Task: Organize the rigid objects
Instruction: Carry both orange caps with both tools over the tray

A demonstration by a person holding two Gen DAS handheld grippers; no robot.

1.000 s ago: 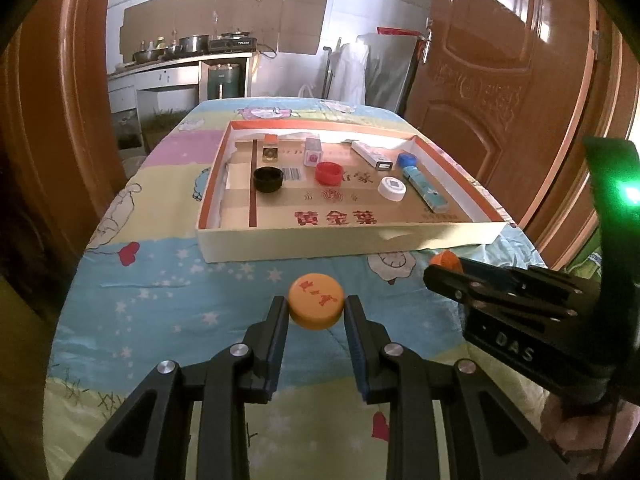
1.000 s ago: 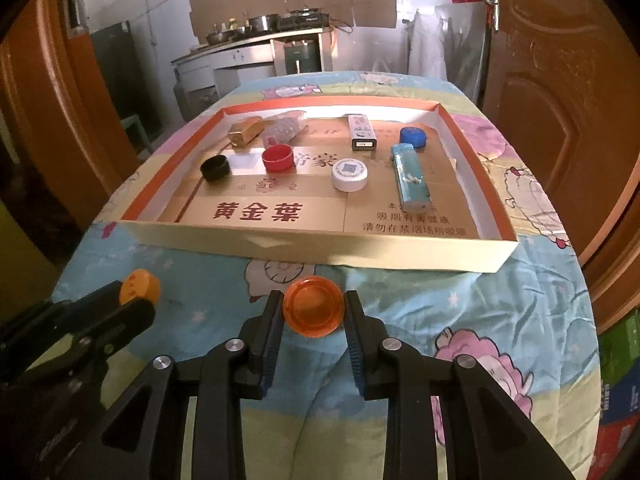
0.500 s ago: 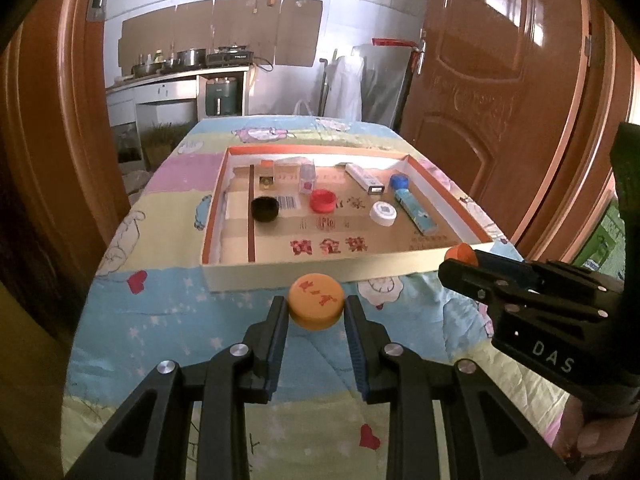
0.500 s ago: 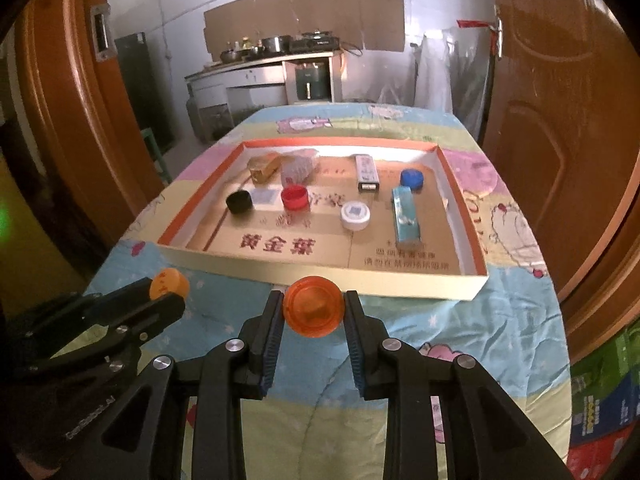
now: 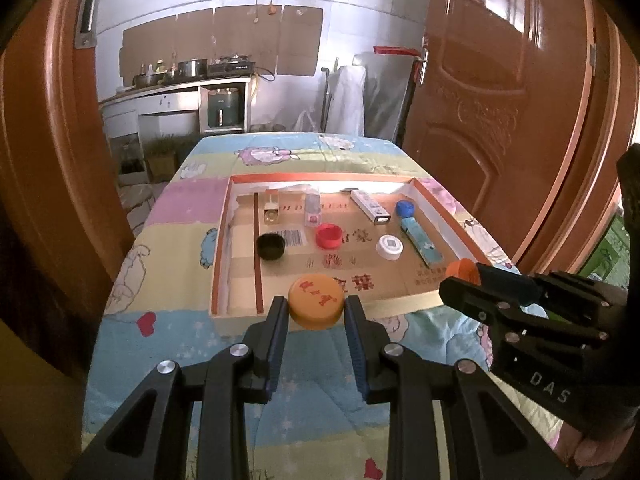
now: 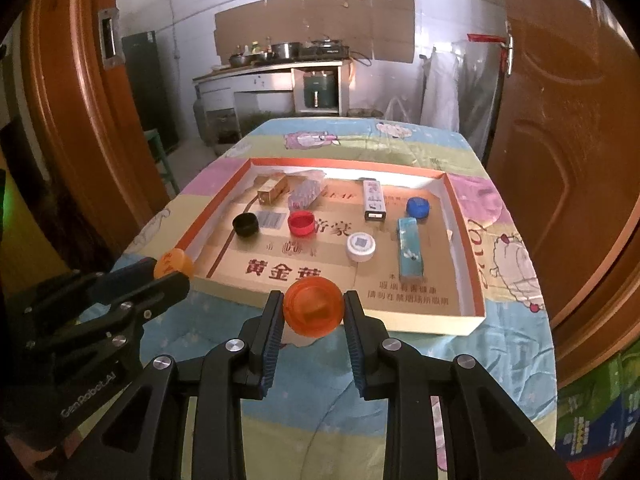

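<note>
My left gripper (image 5: 316, 307) is shut on a yellow-orange cap with red characters (image 5: 316, 300), held in the air over the near wall of the shallow cardboard tray (image 5: 400, 303). My right gripper (image 6: 313, 312) is shut on a translucent orange cap (image 6: 313, 306), also raised at the tray's near wall (image 6: 400, 322). Each gripper shows in the other's view, the right one (image 5: 462, 276) with its cap and the left one (image 6: 174, 266) with its cap. In the tray lie a black cap (image 5: 271, 246), red cap (image 5: 328, 236), white cap (image 5: 389, 247) and blue cap (image 5: 405, 208).
The tray also holds a blue-green box (image 6: 410, 253), a white box (image 6: 374, 200), a gold box (image 6: 274, 189) and a clear plastic box (image 6: 306, 193). A cartoon-print cloth (image 6: 400, 380) covers the table. Wooden doors (image 5: 500, 112) flank both sides; a kitchen counter (image 6: 272, 76) stands behind.
Both grippers have risen with their caps and now look down on the tray from higher up; the caps now overlap the tray's near wall. Both stay shut.
</note>
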